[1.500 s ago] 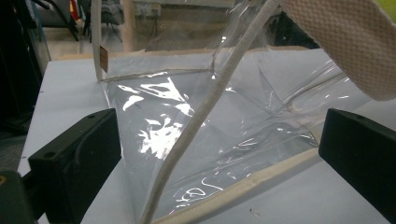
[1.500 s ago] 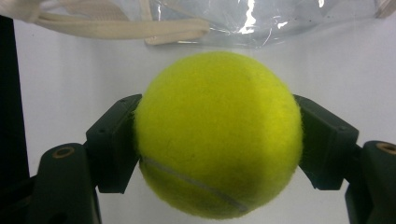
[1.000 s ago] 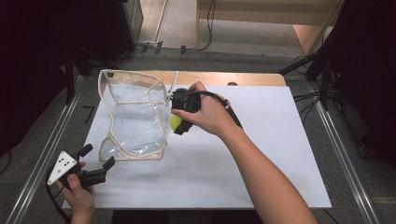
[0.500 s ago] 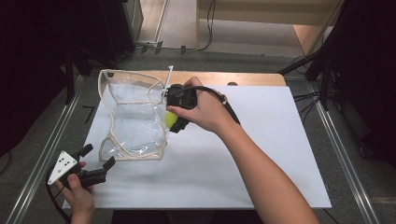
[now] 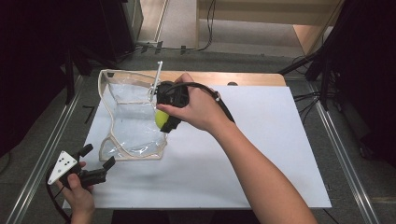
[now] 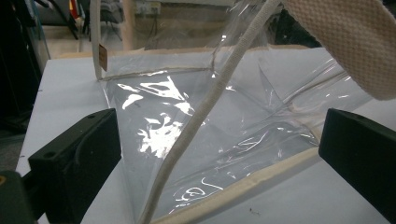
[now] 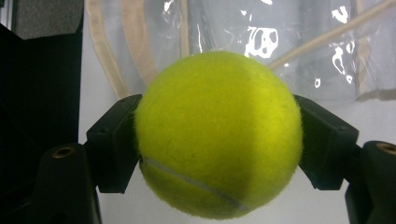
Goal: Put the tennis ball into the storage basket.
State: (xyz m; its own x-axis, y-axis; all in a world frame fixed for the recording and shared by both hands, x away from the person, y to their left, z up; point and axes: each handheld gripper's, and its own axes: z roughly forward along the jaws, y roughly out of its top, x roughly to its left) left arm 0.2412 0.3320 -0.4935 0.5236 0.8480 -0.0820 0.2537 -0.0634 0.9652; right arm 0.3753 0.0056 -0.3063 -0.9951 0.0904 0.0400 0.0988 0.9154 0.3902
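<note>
1 tennis ball sits clamped between the right tongs.

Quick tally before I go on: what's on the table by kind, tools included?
Tennis ball, yellow-green: 1
Clear plastic bag with cream trim: 1
White table sheet: 1
Tools: 2, the left tool and the right tool
Total: 5
</note>
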